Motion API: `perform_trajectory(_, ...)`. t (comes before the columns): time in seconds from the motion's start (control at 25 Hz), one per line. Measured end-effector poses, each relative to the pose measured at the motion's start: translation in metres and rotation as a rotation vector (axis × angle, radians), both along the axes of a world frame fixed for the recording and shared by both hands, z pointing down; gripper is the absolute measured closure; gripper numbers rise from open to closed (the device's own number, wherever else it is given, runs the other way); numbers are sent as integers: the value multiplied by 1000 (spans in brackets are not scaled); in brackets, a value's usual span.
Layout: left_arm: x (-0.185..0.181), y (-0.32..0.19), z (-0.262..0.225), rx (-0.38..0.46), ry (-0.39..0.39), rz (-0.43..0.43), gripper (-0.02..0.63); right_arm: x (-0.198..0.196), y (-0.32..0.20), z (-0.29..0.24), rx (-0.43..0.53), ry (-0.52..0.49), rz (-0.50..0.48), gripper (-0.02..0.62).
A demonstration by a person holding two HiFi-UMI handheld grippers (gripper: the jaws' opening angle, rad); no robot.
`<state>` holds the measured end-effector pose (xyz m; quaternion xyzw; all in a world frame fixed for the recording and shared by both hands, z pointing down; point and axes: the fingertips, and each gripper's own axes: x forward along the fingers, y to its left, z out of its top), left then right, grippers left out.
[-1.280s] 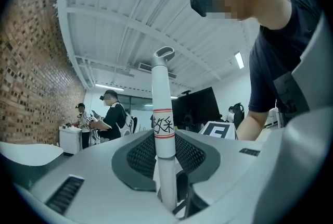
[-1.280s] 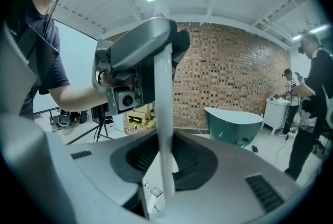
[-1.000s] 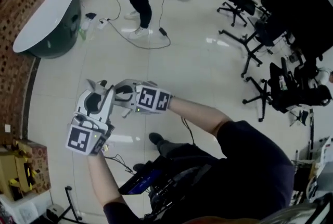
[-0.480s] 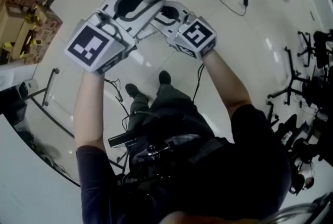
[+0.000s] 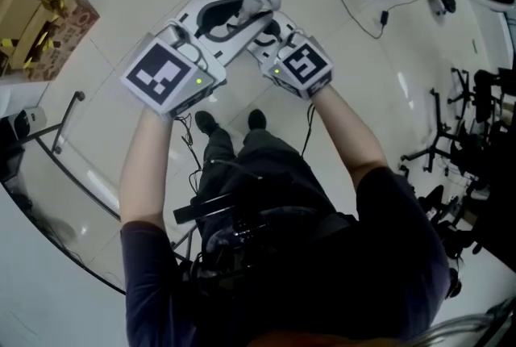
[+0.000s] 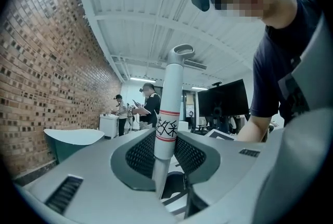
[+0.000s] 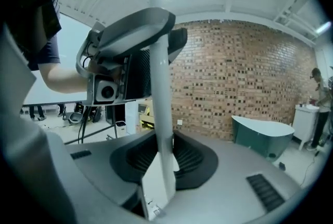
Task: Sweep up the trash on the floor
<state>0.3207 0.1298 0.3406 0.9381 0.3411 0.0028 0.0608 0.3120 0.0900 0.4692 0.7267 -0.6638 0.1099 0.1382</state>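
— Firmly pinched, then, both claws on one white handle?
— Yes. The left gripper clamped it just below a red-edged label. The right gripper gripped lower on the same pole, and its jaws had just been closing on it.
— How much room lay around them?
— Pale floor stood open ahead of the wearer's shoes. A cardboard box sat at the left edge, office chairs lined the right, and cables trailed near the top.
— What did only the gripper views catch?
— The left one caught the handle's looped top, a brick wall and two people standing far off near a monitor. The right one showed a green tub by the bricks, and the left gripper higher on the pole.
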Motion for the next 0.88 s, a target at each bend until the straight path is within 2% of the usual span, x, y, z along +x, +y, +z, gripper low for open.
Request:
perform_trajectory(0.16,-20,-36,19,-7,-6,-14,514,-11,-31,21,-85,71,-16,486)
perform_trajectory(0.36,-24,-74,44,-73,-16,-115,514,-9,-56,47,-172,152,-97,486)
perform_trajectory(0.48,-23,-73,67,-107,-45,-161,511,-9,-53,71,-234,148,-224,486)
perform_trajectory(0.6,-16,-70,95,-155,-95,-238,500,-11,-48,100,-309,127,-400,486)
perform_trajectory(0.8,-1,-77,145,-270,-150,-408,495,-13,-50,152,-380,103,-604,489)
perform_trajectory(0.88,4,-79,169,-289,-173,-476,494,-13,-51,175,-398,108,-663,489)
